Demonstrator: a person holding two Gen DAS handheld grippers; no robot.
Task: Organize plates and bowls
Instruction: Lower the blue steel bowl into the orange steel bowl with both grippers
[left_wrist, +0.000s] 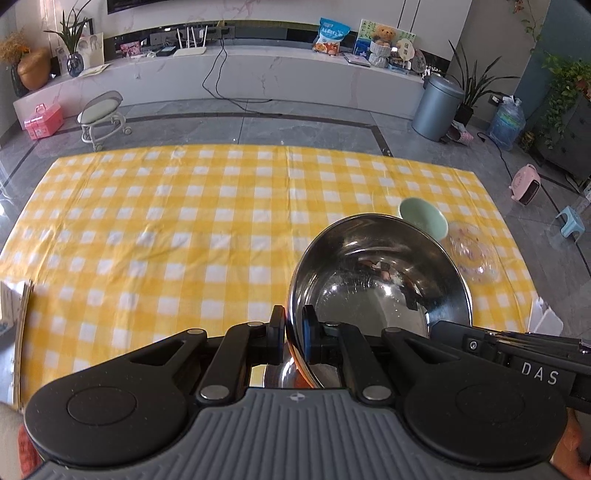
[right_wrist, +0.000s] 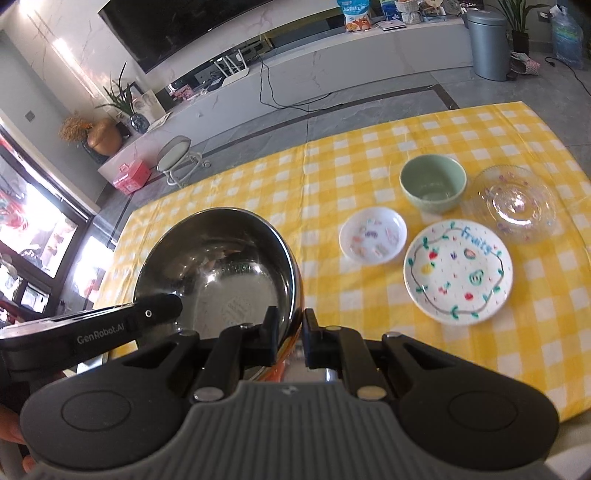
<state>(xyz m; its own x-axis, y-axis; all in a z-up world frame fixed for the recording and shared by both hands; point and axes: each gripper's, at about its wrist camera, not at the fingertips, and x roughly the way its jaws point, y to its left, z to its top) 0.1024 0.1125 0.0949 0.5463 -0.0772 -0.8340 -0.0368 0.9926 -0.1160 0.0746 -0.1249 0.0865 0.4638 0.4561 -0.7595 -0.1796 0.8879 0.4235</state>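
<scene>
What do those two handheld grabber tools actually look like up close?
Both match. The left gripper and right gripper each have black fingers on black linkage arms with silver pivot pins, two round black housings, and a ribbed grey body bearing a small round emblem. Seen side-on, one casing reads "DAS", the other "GenRobot.AI" in white. No cables show.

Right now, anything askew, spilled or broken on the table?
Nothing stands out. The steel bowl is held by its rim in both grippers, left and right. Green bowl, glass plate, small dish and fruit plate sit flat, intact, no spills.
</scene>
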